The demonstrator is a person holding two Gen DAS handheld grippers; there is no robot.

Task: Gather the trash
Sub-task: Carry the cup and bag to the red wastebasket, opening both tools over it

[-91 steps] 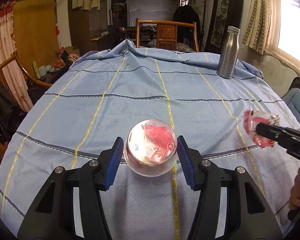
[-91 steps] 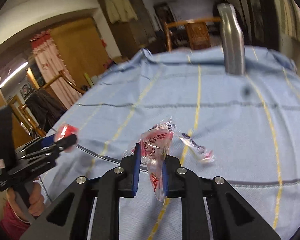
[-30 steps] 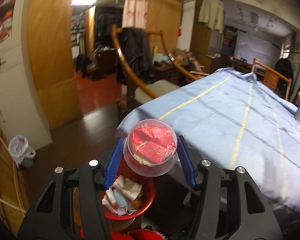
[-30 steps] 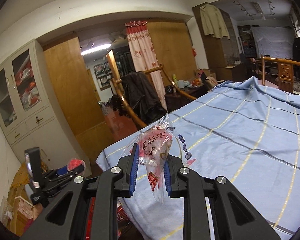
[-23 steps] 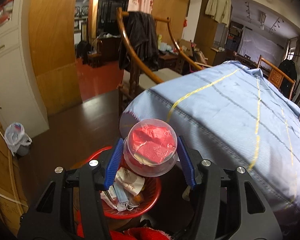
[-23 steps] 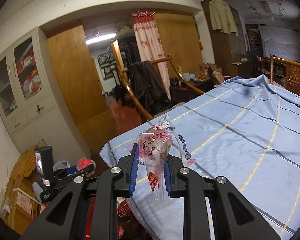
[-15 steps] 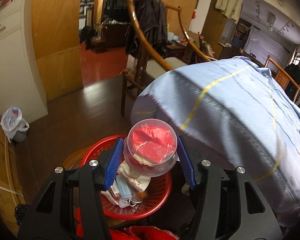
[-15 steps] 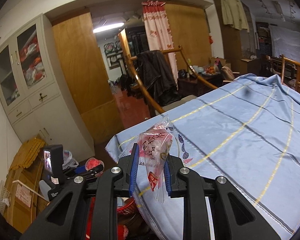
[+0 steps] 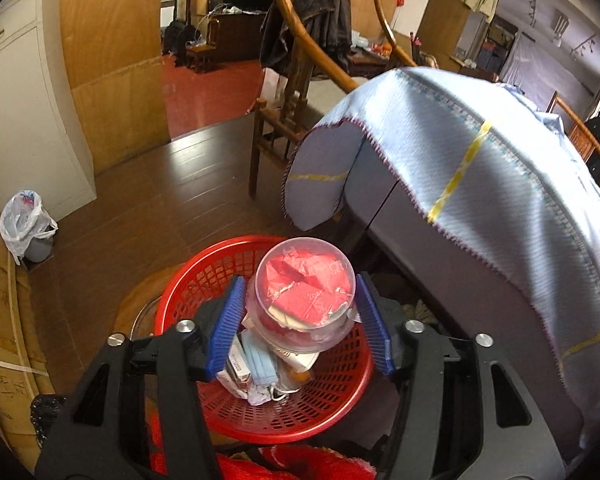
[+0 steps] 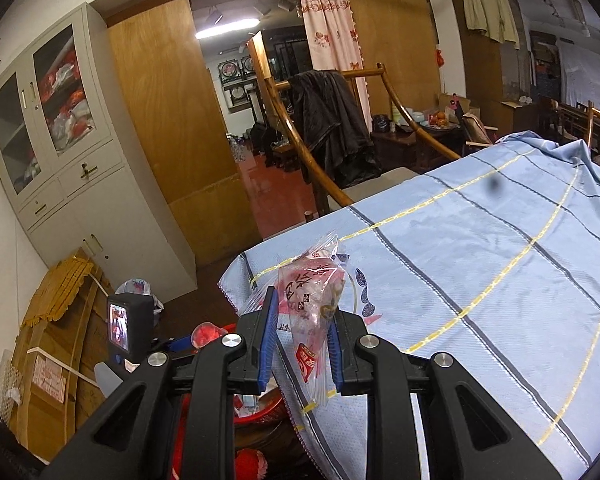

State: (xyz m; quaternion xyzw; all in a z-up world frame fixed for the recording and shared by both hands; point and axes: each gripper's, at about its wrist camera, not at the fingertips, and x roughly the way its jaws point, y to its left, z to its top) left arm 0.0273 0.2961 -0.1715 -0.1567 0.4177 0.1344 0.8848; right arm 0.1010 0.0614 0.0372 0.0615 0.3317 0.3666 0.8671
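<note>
My left gripper point(image 9: 300, 312) is shut on a clear plastic cup point(image 9: 306, 292) with red wrapper inside and holds it right above a red mesh basket point(image 9: 204, 280) on the floor. The basket holds a blue face mask, paper and wrappers. My right gripper point(image 10: 302, 332) is shut on a clear plastic bag with red print point(image 10: 310, 296) and holds it above the corner of the table with the blue cloth point(image 10: 480, 264). In the right wrist view the left gripper point(image 10: 204, 334) and part of the basket point(image 10: 260, 408) show at the lower left.
The table's cloth corner point(image 9: 324, 176) hangs just right of the basket. A wooden chair with a dark jacket point(image 10: 332, 128) stands behind the table. A white cabinet point(image 10: 72, 168) and a small bin with a white bag point(image 9: 24, 224) are at the left on the wooden floor.
My left gripper has swung off the table and down over the red basket with the cup. My right gripper has turned left toward the table corner, still holding the bag.
</note>
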